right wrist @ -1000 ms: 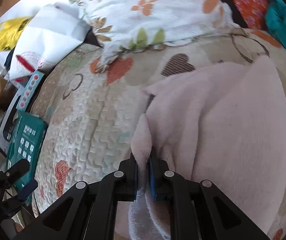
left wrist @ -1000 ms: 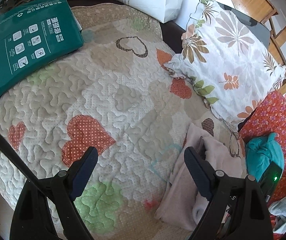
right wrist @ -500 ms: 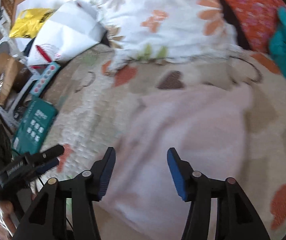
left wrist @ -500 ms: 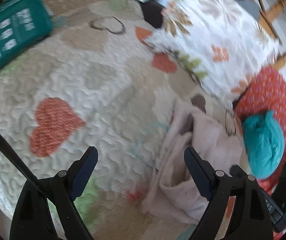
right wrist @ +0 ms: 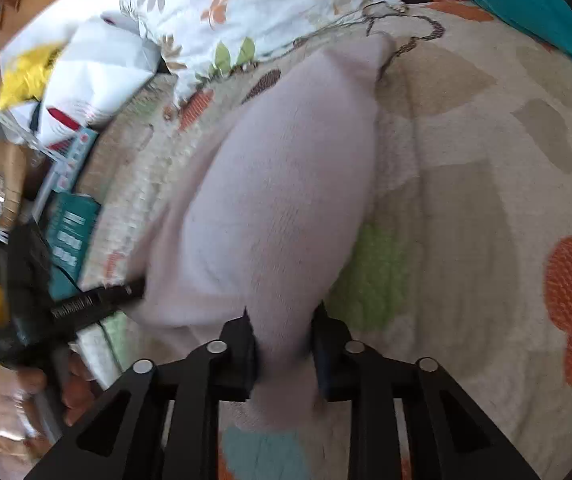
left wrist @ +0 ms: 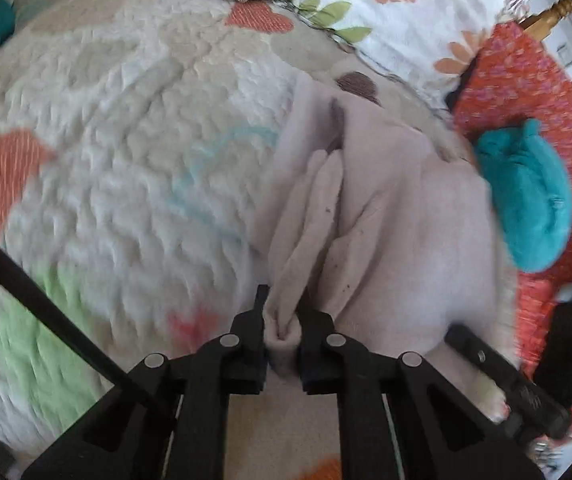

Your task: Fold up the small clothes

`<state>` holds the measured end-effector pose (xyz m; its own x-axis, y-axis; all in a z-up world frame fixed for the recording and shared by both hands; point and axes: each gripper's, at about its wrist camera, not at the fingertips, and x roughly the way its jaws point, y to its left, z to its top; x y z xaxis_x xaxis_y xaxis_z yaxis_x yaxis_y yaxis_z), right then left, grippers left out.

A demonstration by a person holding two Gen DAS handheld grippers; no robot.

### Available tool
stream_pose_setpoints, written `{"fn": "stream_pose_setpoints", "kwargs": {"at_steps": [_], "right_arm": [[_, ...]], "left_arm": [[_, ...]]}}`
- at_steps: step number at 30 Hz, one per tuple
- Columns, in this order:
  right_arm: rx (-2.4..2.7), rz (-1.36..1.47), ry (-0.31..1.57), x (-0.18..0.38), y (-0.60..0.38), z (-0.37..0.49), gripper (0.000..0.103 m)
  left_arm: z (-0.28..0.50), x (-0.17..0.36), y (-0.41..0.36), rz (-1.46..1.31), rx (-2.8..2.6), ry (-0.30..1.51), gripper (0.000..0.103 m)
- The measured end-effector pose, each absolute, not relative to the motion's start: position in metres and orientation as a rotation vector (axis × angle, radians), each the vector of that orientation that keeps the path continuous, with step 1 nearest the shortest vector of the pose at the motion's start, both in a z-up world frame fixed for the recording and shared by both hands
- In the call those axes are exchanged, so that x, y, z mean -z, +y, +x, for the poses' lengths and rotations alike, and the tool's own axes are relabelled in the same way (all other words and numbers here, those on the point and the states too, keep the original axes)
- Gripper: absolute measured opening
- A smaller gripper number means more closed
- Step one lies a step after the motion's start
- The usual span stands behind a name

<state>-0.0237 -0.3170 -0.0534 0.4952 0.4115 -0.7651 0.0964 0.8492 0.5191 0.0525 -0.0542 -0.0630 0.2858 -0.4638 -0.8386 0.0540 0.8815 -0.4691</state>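
Note:
A pale pink fleece garment (left wrist: pixel 385 216) lies on the quilted heart-pattern bedspread (left wrist: pixel 126 160). My left gripper (left wrist: pixel 282 328) is shut on a bunched near-left edge of the garment. In the right wrist view the same garment (right wrist: pixel 286 184) stretches away from me, and my right gripper (right wrist: pixel 282 344) is shut on its near end. The right gripper's body (left wrist: pixel 505 384) shows at the lower right of the left wrist view, and the left gripper (right wrist: pixel 86 304) shows at the left of the right wrist view.
A floral pillow (left wrist: pixel 385 8) lies beyond the garment. A teal garment (left wrist: pixel 525 200) rests on a red patterned cloth (left wrist: pixel 525 92) at the right. A green package (right wrist: pixel 70 236) and white bags (right wrist: pixel 98 76) lie at the bed's far left edge.
The left gripper moved right onto the pink garment and closed on its edge. The right gripper, which had let go and opened, closed again on another part of the garment.

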Motion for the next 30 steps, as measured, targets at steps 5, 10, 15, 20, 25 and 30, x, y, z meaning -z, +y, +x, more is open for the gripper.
{"fn": "stream_pose_setpoints", "kwargs": {"at_steps": [5, 10, 15, 20, 25, 30], "right_arm": [[-0.164, 0.400, 1.117, 0.059, -0.322, -0.046, 0.034], [-0.067, 0.316, 0.970, 0.012, -0.315, -0.046, 0.045], [-0.174, 0.194, 0.909, -0.032, -0.257, 0.012, 0.048], [-0.233, 0.089, 0.997, -0.012, -0.192, 0.086, 0.050], [-0.126, -0.122, 1.147, 0.046, -0.160, 0.121, 0.024], [-0.129, -0.009, 1.046, 0.011, -0.177, 0.116, 0.009]], "left_arm": [[0.041, 0.071, -0.053, -0.369, 0.334, 1.274, 0.012], [0.037, 0.048, -0.041, -0.424, 0.355, 1.237, 0.021], [0.041, 0.025, -0.020, -0.432, 0.299, 1.143, 0.041], [0.053, 0.034, 0.011, -0.501, 0.220, 1.157, 0.041], [0.066, 0.043, 0.034, -0.604, 0.194, 1.177, 0.042], [0.063, 0.029, 0.041, -0.615, 0.158, 1.121, 0.051]]}}
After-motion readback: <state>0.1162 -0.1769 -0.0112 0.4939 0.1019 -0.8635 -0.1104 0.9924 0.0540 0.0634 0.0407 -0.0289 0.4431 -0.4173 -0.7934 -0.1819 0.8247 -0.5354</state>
